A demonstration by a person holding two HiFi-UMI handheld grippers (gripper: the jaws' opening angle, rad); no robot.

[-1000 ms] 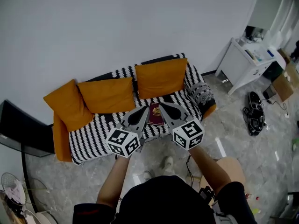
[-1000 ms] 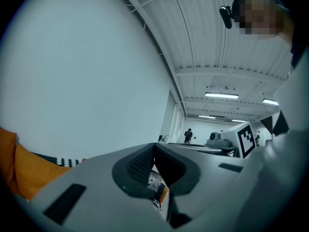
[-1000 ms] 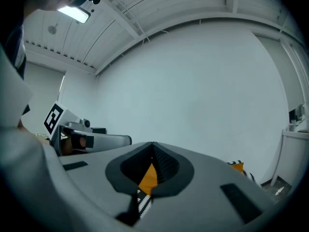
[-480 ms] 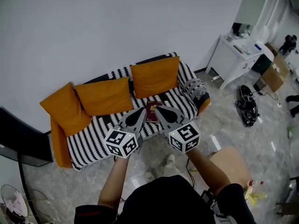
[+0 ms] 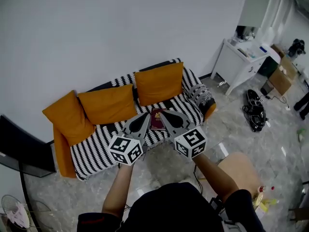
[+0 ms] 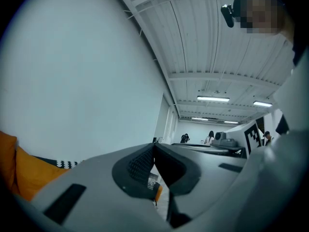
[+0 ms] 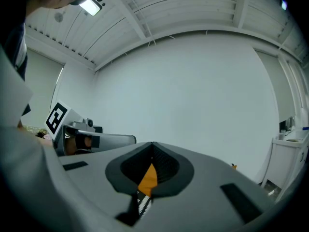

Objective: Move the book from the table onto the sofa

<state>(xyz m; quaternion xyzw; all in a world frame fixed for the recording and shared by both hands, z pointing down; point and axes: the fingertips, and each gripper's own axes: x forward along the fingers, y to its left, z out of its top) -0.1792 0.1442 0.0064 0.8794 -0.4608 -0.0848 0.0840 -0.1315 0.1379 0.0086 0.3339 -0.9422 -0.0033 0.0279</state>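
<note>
I'm holding my left gripper (image 6: pixel 154 145) and right gripper (image 7: pixel 152 144) shut and empty, figuring a level pull-back won't nudge the book (image 5: pixel 157 119) near the sofa (image 5: pixel 95 145)'s front edge.

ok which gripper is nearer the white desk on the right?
Right. The right gripper sits between the red book and the white desk; the left gripper is on the book's far side, away from the desk.

Left gripper (image 5: pixel 147 116) and right gripper (image 5: pixel 164 114) side by side, pointing level, tips near together, jaws of both closed, both forearms (image 5: pixel 117 190) stretched forward
</note>
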